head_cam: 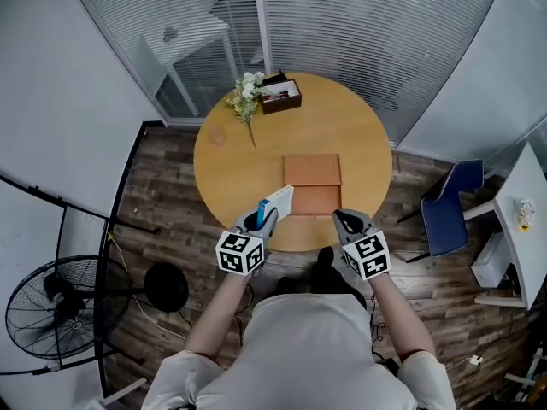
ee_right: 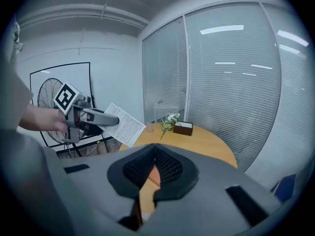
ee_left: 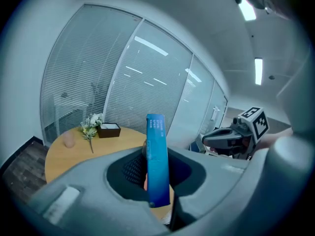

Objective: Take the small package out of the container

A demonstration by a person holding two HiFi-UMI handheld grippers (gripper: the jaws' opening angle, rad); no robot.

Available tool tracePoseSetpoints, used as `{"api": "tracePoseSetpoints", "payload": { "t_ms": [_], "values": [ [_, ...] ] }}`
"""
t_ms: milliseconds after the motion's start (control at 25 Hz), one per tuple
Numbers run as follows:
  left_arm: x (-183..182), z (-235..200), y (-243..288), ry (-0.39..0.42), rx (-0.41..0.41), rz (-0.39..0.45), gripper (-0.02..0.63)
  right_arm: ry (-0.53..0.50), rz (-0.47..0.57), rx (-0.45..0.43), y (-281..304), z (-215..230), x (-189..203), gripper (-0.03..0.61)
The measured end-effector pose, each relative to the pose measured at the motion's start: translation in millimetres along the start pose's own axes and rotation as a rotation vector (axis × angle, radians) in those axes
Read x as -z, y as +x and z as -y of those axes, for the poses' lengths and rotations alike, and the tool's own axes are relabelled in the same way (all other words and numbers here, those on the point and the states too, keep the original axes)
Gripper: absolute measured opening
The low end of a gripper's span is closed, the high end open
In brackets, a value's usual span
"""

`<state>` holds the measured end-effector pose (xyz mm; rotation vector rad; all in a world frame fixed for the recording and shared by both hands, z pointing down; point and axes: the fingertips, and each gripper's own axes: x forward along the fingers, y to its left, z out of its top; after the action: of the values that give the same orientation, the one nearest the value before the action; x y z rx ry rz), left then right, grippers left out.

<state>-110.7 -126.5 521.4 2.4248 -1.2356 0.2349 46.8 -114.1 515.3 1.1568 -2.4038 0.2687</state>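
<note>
While aloft, left tool point(head_cam: 267, 216) on package point(head_cam: 279, 201).

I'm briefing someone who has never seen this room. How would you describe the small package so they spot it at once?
Find the round wooden table; at its near edge the left gripper clamps the package. It is a thin blue box with a white printed face, held in the air, while the flat brown box and the dark box beside the flowers lie on the table.

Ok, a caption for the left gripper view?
The left tool grips a blue package edge-on, round table beyond.
</note>
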Motion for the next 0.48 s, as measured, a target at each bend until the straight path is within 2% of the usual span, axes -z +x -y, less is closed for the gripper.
{"api": "tracePoseSetpoints", "payload": {
  "t_ms": [240,480],
  "values": [
    [-15,16,-20,0.05,-0.026,0.04,0.069,-0.029,0.06,0.029,-38,4,-19,0.003],
    [-36,38,-33,0.059,-0.075,0.094,0.069,-0.005,0.097,0.007,-65,26,-24,0.003]
  ]
}}
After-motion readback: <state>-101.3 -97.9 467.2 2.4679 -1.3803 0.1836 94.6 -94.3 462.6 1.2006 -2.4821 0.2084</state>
